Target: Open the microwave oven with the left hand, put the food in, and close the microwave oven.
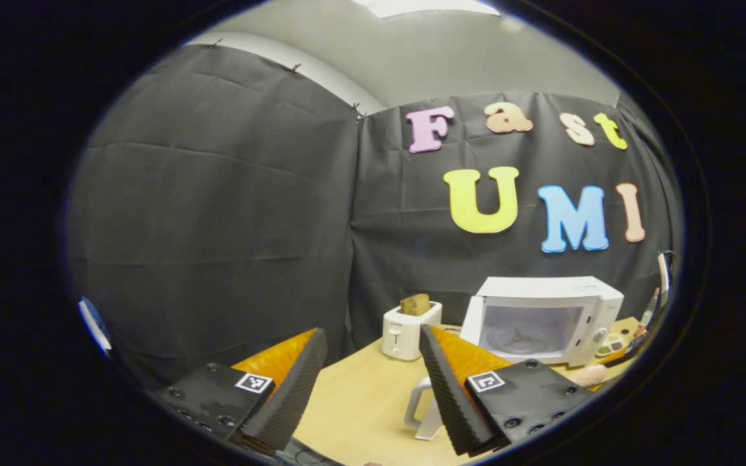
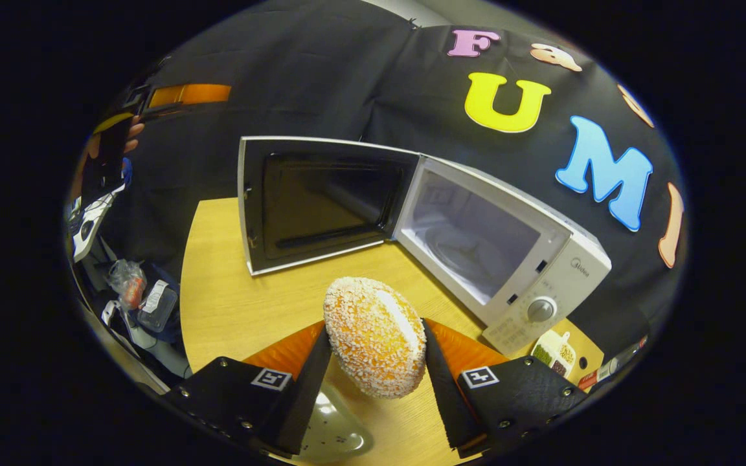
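Observation:
My right gripper (image 2: 376, 329) is shut on a round, crumb-coated orange bun (image 2: 373, 353), held above the wooden table a little in front of the white microwave (image 2: 509, 259). Its door (image 2: 321, 200) stands swung wide to the left and the white cavity with its glass turntable (image 2: 457, 243) is exposed. In the left gripper view the microwave (image 1: 541, 320) sits far off at the right, cavity showing. My left gripper (image 1: 372, 333) is open, raised and back from the table, with nothing between its fingers.
A white toaster (image 1: 408, 331) with toast stands left of the microwave, and a white mug (image 1: 421, 408) is close by my left fingers. A pale dish (image 2: 334, 424) lies under the bun. A small seed container (image 2: 557, 353) sits by the control panel. Clutter (image 2: 136, 291) lies beyond the table's left edge.

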{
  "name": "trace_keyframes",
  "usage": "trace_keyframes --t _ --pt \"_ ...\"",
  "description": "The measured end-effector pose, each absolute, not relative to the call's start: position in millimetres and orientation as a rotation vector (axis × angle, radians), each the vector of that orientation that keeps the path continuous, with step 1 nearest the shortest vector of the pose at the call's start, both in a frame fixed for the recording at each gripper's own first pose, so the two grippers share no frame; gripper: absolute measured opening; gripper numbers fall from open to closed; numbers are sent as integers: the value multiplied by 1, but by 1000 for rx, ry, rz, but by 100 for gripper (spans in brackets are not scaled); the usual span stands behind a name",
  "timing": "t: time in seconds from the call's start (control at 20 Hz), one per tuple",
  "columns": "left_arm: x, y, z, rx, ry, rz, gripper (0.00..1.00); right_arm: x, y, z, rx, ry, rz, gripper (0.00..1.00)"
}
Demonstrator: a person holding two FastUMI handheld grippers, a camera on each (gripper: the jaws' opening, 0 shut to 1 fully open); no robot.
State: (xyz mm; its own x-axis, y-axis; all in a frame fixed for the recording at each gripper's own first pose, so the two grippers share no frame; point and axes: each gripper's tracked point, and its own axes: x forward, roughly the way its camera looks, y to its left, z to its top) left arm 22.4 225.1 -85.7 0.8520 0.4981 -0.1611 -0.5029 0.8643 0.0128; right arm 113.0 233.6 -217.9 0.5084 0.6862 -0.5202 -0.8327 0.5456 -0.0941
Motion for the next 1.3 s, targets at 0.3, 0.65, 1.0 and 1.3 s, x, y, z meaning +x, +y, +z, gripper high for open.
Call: trace_keyframes --t 0.3,0.65,1.0,1.3 --pt "31 262 -93 -50 151 562 92 169 267 -199 -358 383 883 80" --pt "36 306 -107 -65 166 618 98 224 302 -199 -368 360 837 80" --pt "43 332 -122 -64 188 639 93 281 317 -219 -399 358 739 80" --pt "52 344 -137 -60 227 644 89 326 336 -246 -459 324 677 80"
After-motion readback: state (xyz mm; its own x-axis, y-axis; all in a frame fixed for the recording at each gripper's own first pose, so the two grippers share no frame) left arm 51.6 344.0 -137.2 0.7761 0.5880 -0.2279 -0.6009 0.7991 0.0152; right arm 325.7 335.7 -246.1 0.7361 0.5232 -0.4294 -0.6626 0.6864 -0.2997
